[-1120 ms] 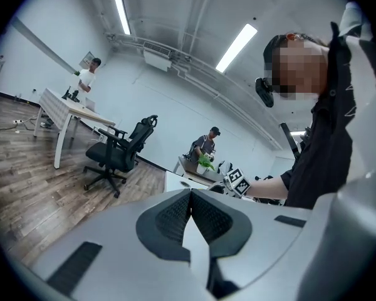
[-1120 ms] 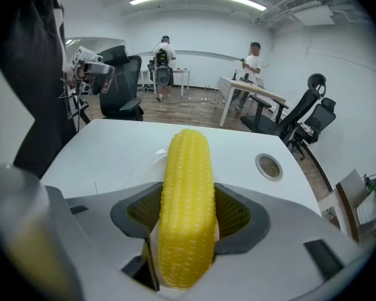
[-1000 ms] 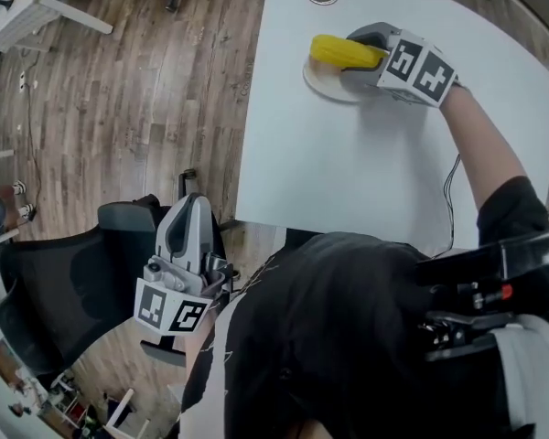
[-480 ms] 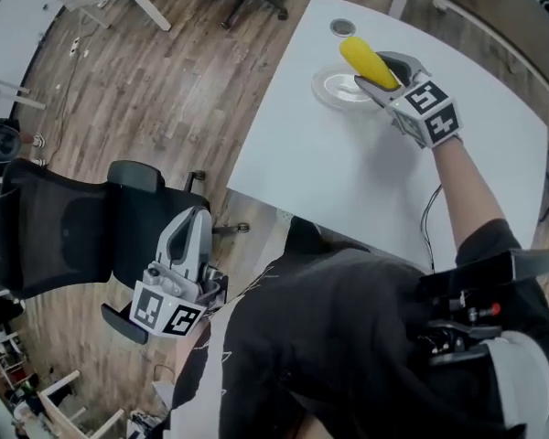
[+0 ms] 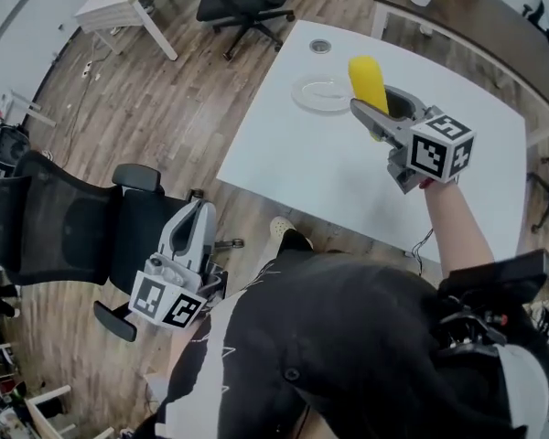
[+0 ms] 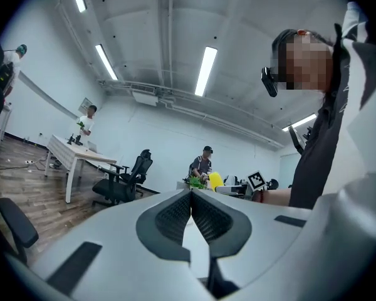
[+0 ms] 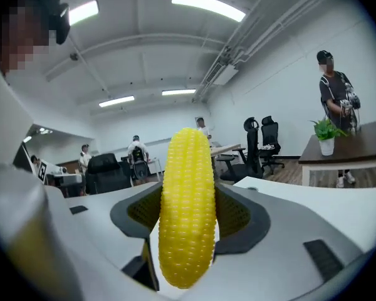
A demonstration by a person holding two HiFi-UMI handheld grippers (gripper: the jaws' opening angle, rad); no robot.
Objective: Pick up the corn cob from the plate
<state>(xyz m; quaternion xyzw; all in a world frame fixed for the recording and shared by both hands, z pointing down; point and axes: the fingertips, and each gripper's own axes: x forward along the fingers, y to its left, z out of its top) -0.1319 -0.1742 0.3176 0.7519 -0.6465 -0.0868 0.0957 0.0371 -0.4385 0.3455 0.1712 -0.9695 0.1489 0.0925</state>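
On the left, black chair (image 5: 55, 227): it stands on the wood floor (image 5: 165, 90).
Left gripper (image 5: 199, 207): it is held low over the floor, close to the chair.
Left jaws: they are pressed together, tip to tip, with nothing between them.
Counter (image 5: 293, 163): it is white and sits in the middle, past the floor.
Plate (image 5: 313, 94): it is pale and round and lies flat on the counter near the far edge.
Corn cob (image 5: 368, 80): it is yellow and up in the air, off the plate and just right of it. In the right gripper view it stands upright (image 7: 187, 205).
Right gripper (image 5: 377, 106): it is held up over the counter.
Right jaws: they are clamped on the corn cob, one on each side.
Cube (image 5: 439, 149): it has square black and white marks and sits on the right gripper.
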